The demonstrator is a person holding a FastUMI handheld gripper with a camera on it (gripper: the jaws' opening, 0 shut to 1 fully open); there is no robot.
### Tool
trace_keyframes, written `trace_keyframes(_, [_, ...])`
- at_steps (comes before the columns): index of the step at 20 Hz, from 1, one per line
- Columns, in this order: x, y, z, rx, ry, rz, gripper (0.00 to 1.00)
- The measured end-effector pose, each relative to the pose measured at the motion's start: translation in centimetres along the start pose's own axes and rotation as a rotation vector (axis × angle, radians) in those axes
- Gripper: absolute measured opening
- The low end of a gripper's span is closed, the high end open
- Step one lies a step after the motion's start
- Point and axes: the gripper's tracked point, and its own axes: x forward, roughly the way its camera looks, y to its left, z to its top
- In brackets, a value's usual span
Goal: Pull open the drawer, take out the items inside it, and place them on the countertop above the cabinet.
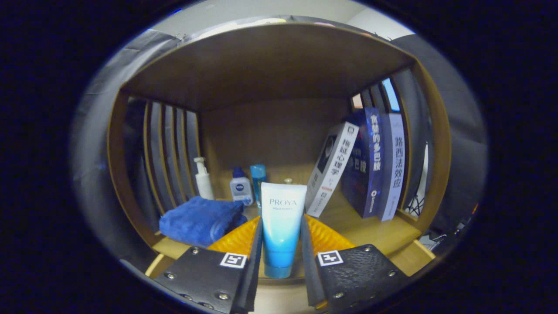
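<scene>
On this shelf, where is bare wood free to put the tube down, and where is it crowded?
The tool is shut on the tube. Bare wood lies ahead of the leaning books, toward the shelf front. The back corner is crowded: blue towel, pump bottle, two small bottles.

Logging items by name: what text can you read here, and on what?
"PROYA": tube, clamped between both fingers of the claw.
"路西法效应": pale book spine.
"贪婪的多巴胺": dark blue book.
"心理学": leaning white book; its first characters are unclear.
Small bottle logo and the tube's smaller print: too small to read.
</scene>
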Motion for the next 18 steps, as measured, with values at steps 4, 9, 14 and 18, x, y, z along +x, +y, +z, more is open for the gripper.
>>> trace_keyframes(4, [2.6, 0.2, -3.4, 0.003, 0.035, -0.015, 0.45])
trace_keyframes(9, [5.1, 0.9, -5.4, 0.031, 0.108, -0.010, 0.45])
trace_keyframes(14, [6.5, 1.2, -5.7, -0.037, 0.101, -0.023, 0.45])
trace_keyframes(18, [6.5, 0.8, -5.3, -0.058, 0.085, -0.045, 0.56])
